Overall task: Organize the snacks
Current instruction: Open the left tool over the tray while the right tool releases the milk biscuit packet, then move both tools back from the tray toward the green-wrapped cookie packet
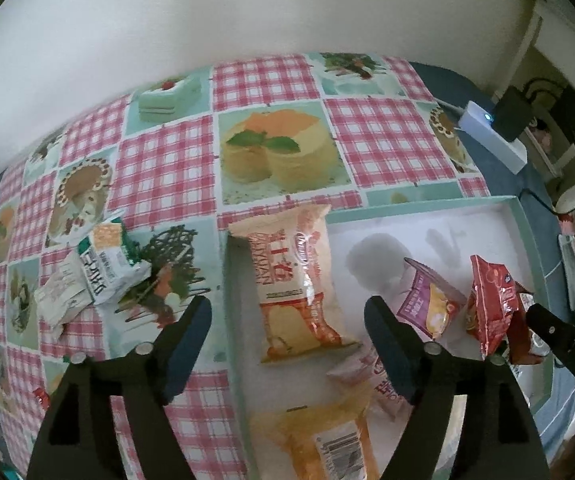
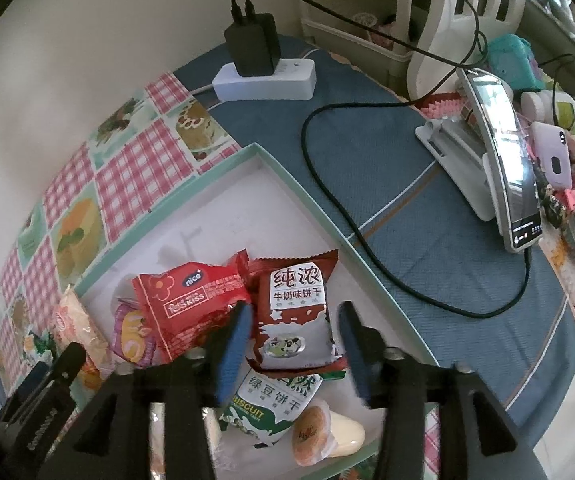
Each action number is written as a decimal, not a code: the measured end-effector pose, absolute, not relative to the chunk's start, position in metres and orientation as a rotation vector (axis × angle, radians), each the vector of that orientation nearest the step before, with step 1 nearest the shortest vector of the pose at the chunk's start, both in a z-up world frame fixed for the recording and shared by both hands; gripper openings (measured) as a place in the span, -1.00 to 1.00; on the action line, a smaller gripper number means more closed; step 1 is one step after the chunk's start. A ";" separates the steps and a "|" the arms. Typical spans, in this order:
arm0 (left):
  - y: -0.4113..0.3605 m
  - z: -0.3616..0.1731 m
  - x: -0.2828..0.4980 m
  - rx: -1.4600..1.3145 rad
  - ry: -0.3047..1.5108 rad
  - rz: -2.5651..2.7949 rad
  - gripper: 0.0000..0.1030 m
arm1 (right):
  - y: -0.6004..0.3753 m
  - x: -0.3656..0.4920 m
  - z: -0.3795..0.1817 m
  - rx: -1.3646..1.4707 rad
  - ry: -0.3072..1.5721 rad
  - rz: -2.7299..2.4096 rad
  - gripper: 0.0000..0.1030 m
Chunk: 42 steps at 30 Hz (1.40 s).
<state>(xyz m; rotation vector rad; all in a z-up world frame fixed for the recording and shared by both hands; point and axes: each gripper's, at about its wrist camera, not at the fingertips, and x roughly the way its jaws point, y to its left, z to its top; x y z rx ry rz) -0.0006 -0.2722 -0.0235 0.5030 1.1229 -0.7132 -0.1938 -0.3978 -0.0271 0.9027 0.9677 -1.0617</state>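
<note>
Both grippers, left [image 1: 287,312] and right [image 2: 295,320], hover with fingers wide and empty over the white mint-rimmed cardboard tray [image 1: 525,216], where snack packets are being gathered.

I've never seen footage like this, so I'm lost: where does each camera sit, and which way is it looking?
Left wrist: on the left gripper, looking steeply down at the orange snack pack in the white tray; its open fingers show.
Right wrist: on the right gripper, looking down at the brown milk biscuit pack; its open fingers show.
Shared: tray, red snack pack, each other's gripper.
</note>
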 end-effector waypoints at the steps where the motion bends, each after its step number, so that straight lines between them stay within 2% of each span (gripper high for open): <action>1: -0.271 -0.022 0.001 0.502 1.129 -0.698 0.60 | -0.397 -0.193 -0.025 0.897 0.965 -1.059 0.33; 4: -0.265 -0.019 0.007 0.504 1.144 -0.653 0.67 | -0.396 -0.189 -0.021 0.875 0.967 -1.057 0.39; 9: -0.252 -0.015 0.019 0.472 1.165 -0.592 0.76 | -0.390 -0.183 -0.016 0.852 0.965 -1.042 0.66; 16: -0.231 -0.013 0.034 0.392 1.222 -0.533 0.81 | -0.378 -0.171 -0.010 0.798 0.981 -1.027 0.71; 18: -0.224 -0.010 0.038 0.372 1.229 -0.524 0.82 | -0.373 -0.167 -0.008 0.788 0.977 -1.016 1.00; 42: -0.116 0.035 0.053 0.301 1.164 -0.371 0.82 | -0.278 -0.128 0.028 0.602 1.001 -0.895 1.00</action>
